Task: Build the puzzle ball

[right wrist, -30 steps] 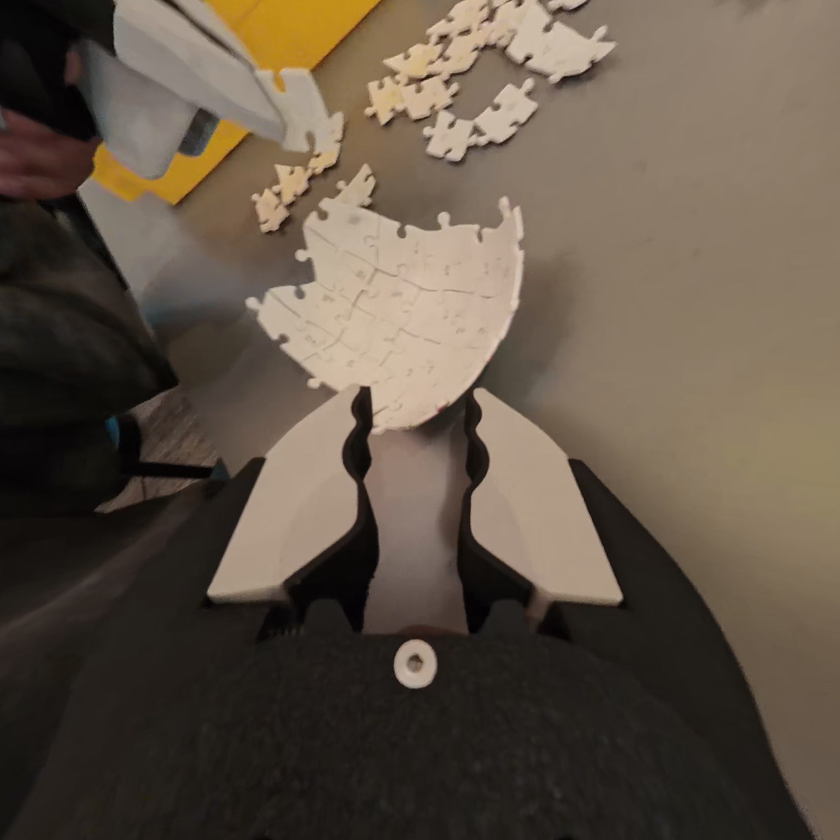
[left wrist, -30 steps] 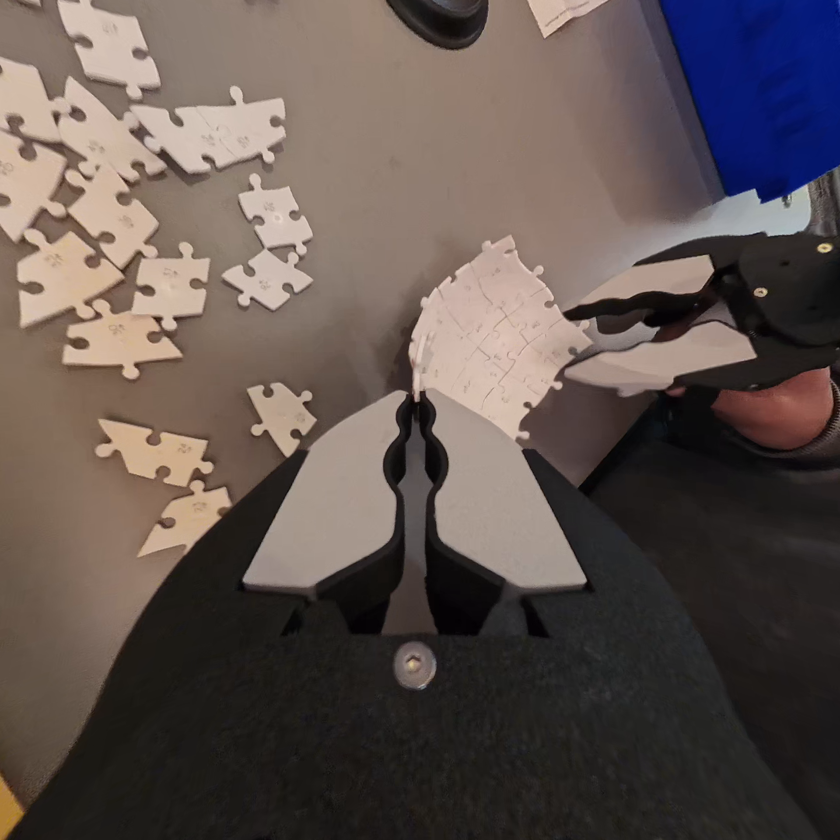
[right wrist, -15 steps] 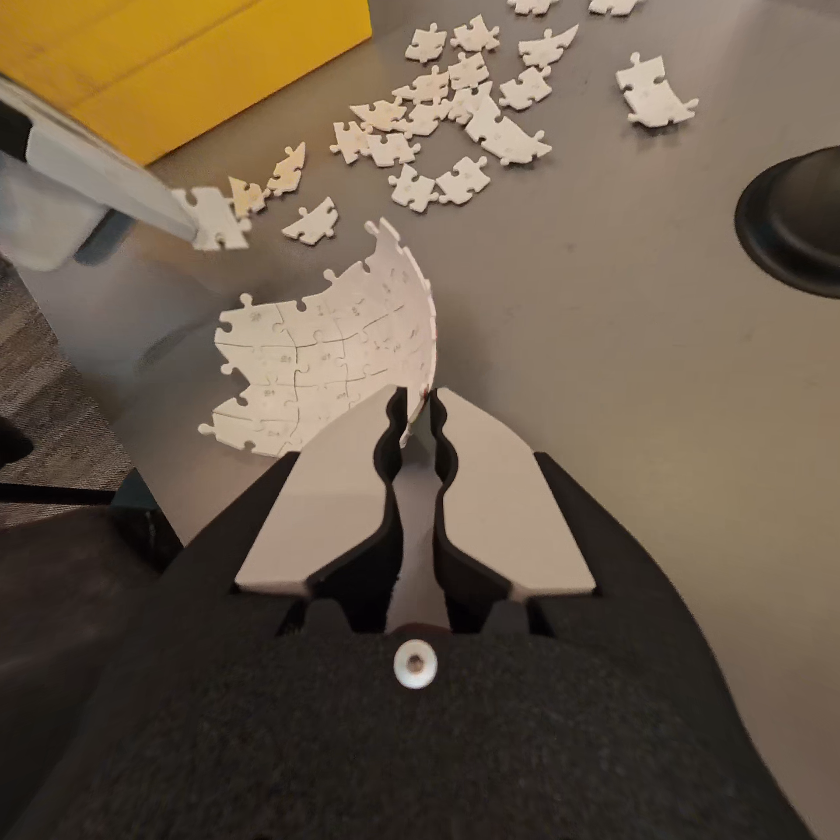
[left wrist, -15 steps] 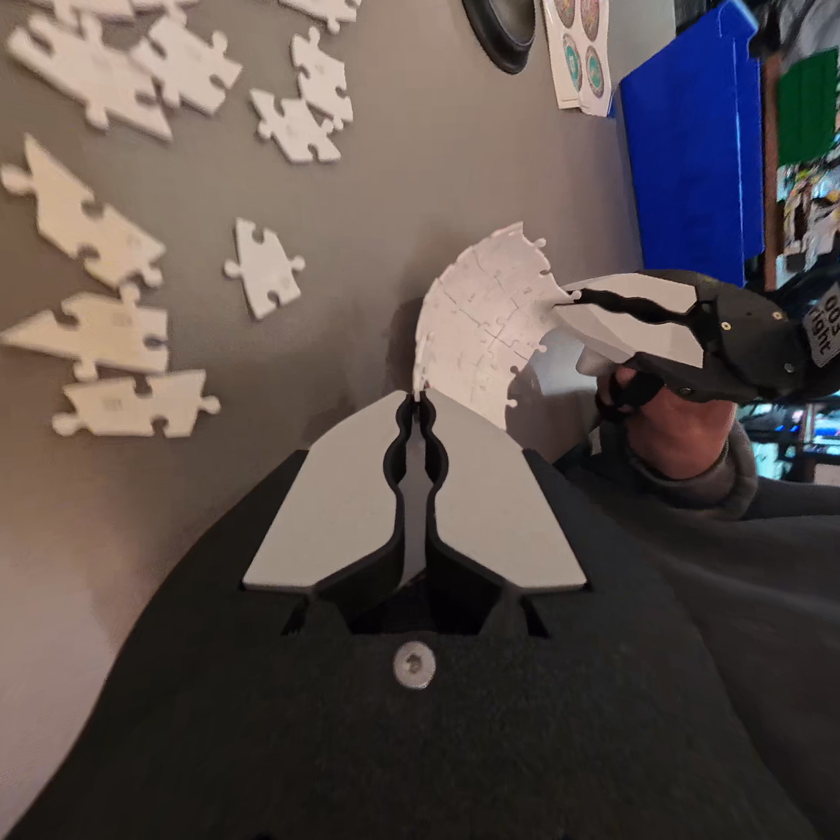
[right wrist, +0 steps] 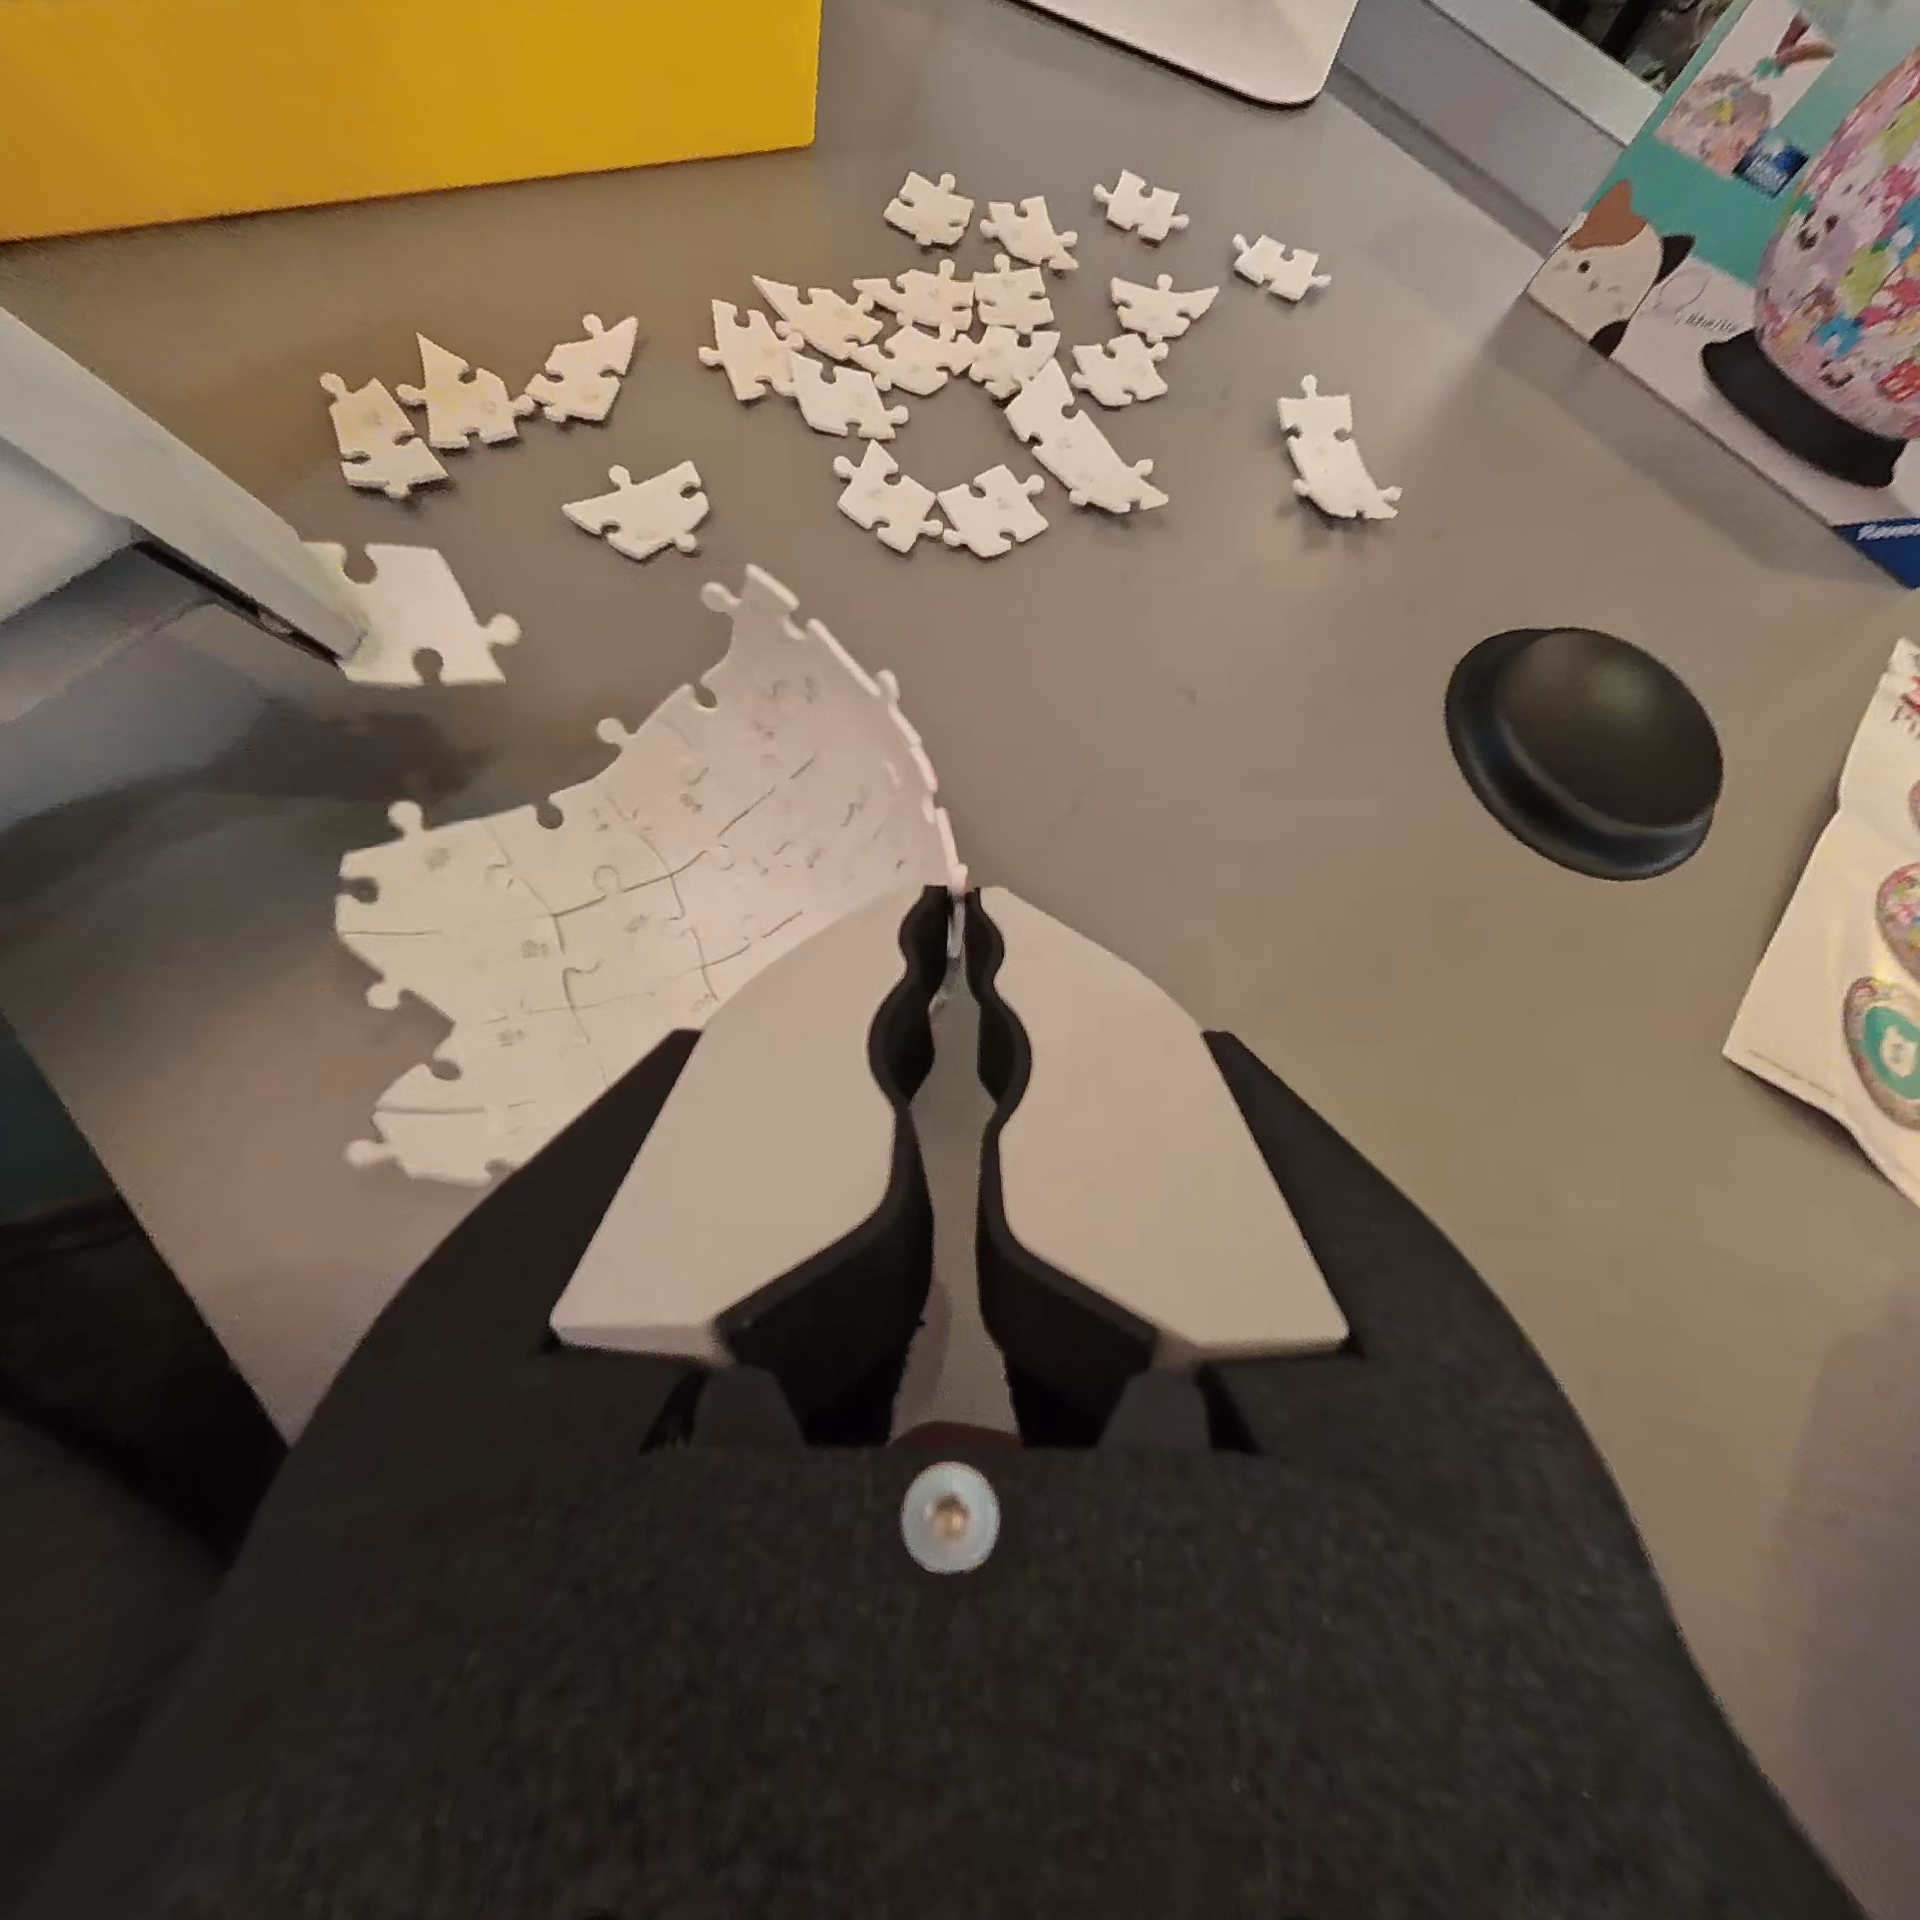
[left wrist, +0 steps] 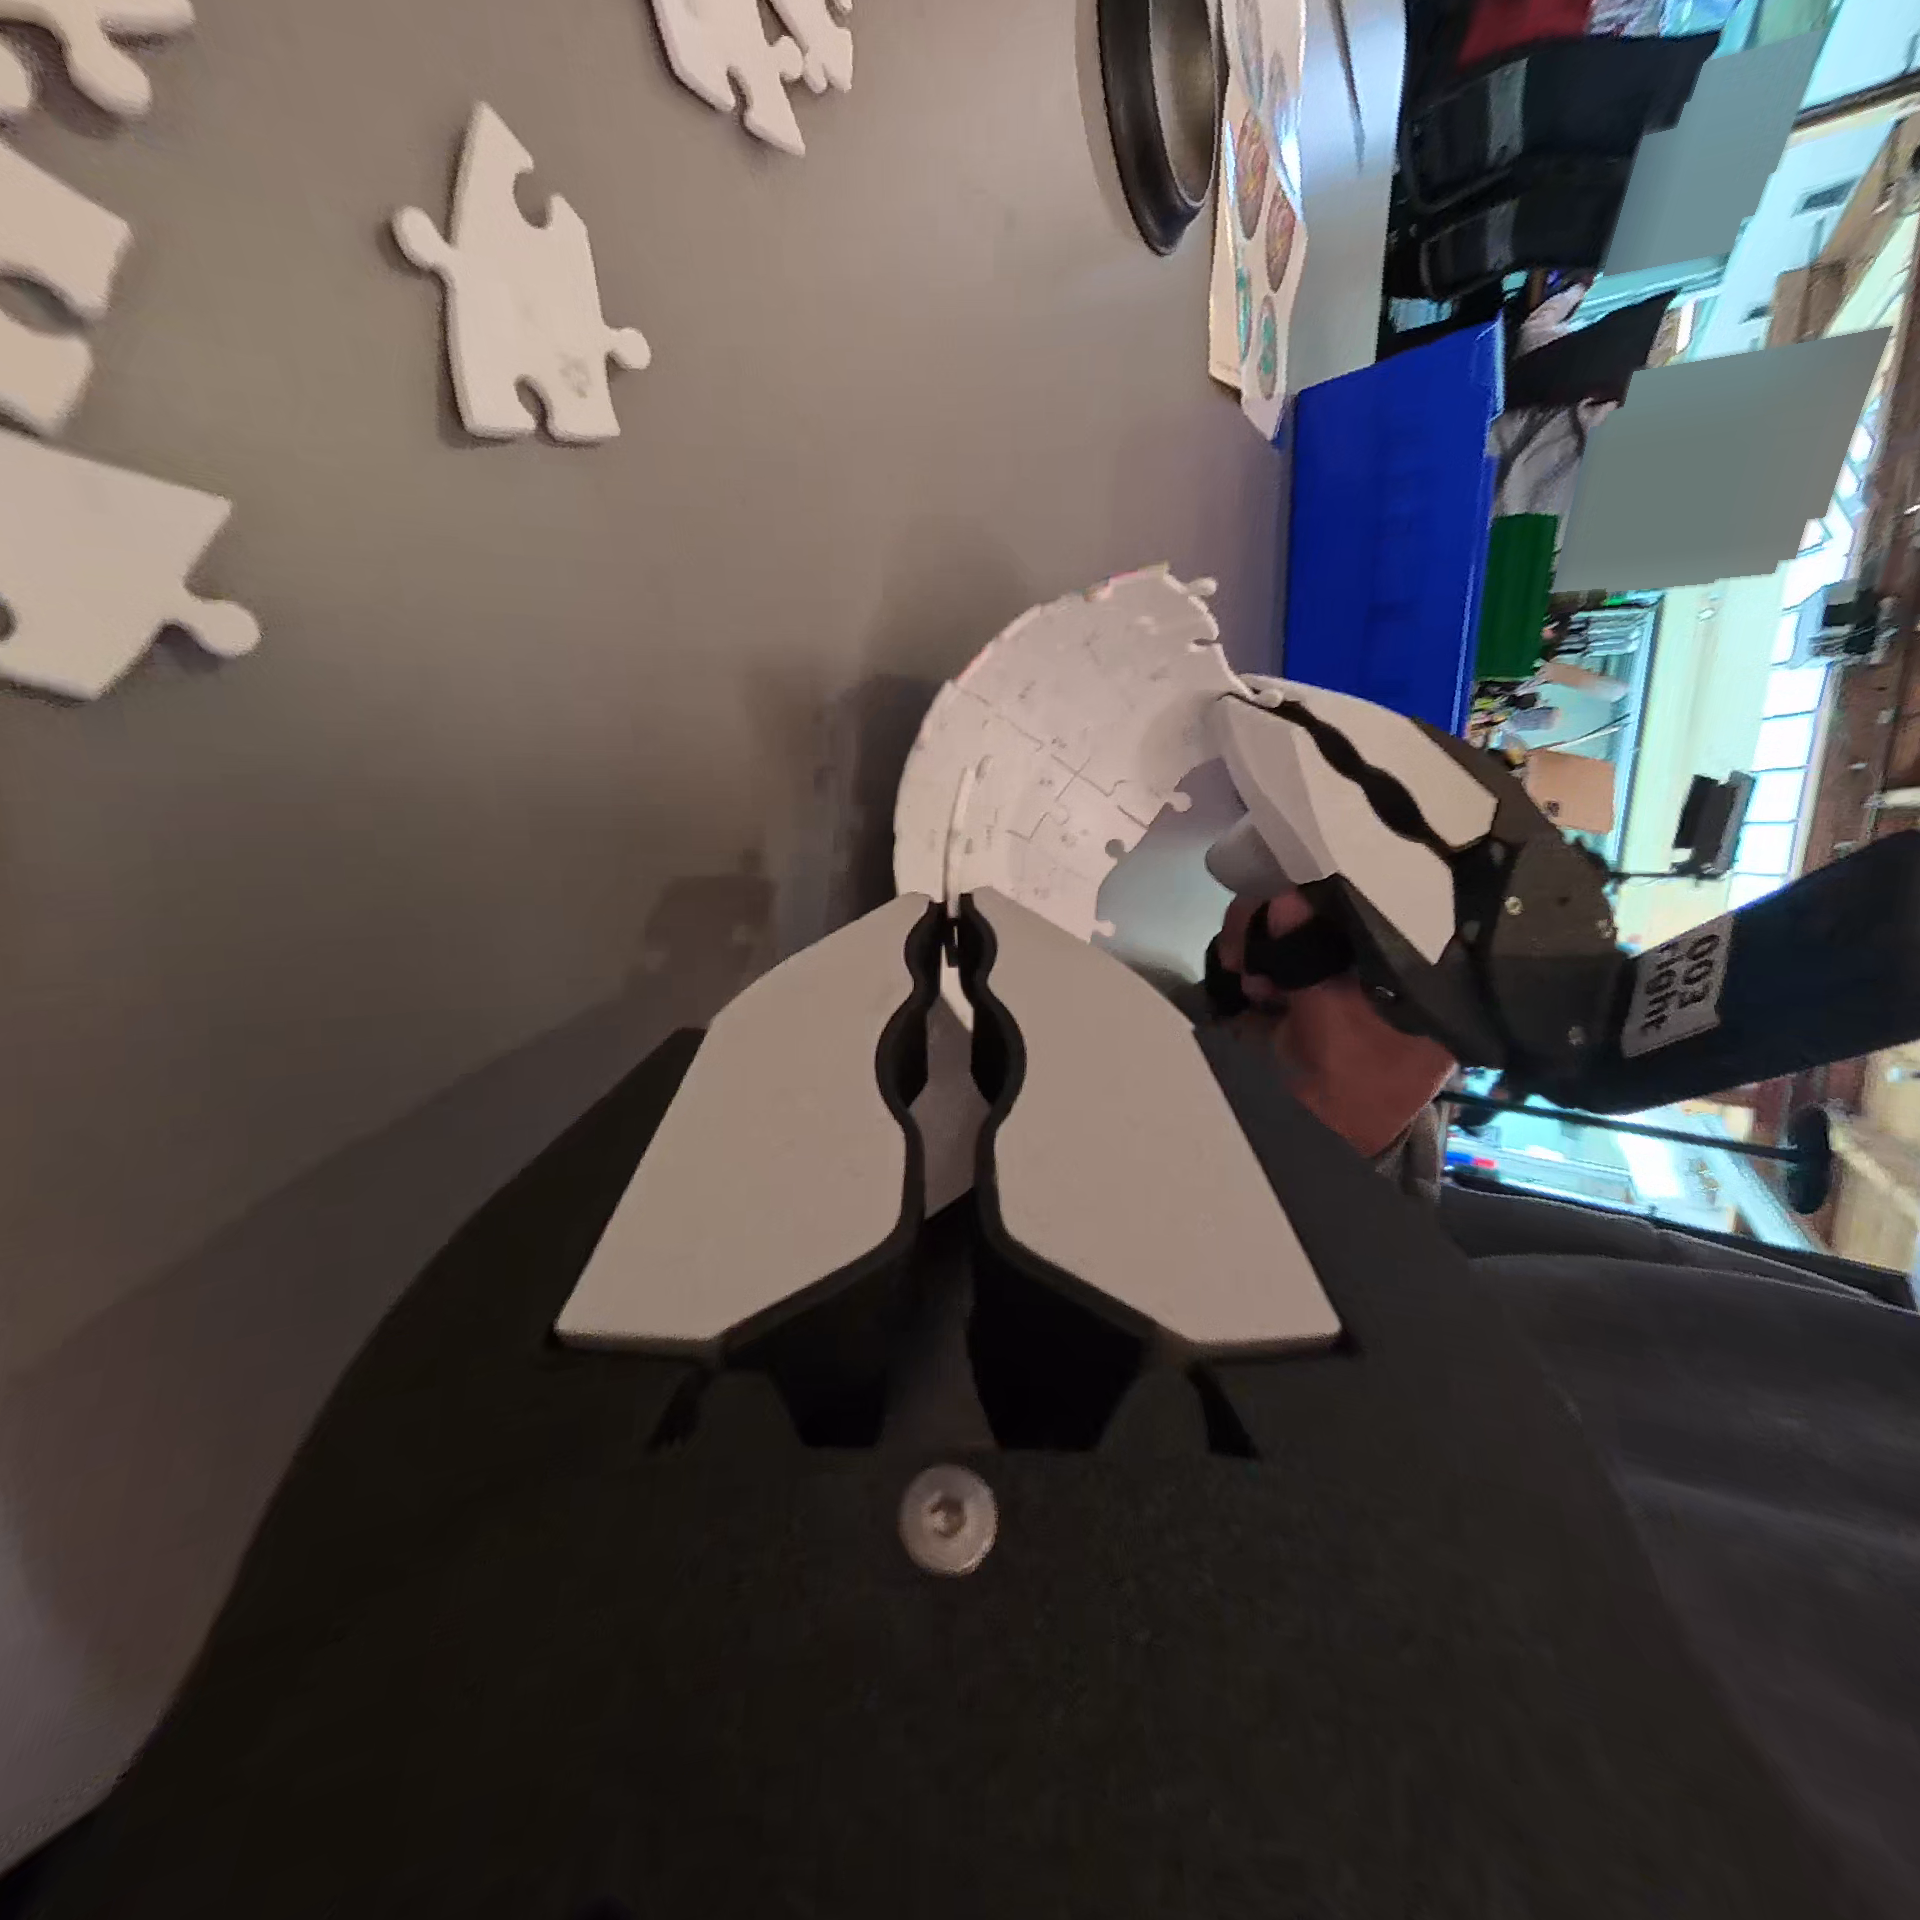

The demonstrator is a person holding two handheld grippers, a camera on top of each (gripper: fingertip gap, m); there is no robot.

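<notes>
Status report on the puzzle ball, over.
Left tongs shut on loose piece. Right tongs shut on shell edge. Piece not yet touching shell. Nothing between them.

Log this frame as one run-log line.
left gripper: shut on single piece | right gripper: shut on curved shell section | piece not yet joined | loose pieces on table

My view: grey table (right wrist: 1195, 675) | loose pieces (right wrist: 935, 343) scattered | black stand (right wrist: 1584, 764) | leaflet (right wrist: 1849, 977) | yellow box (right wrist: 405, 94) | puzzle box (right wrist: 1766, 260)
</notes>
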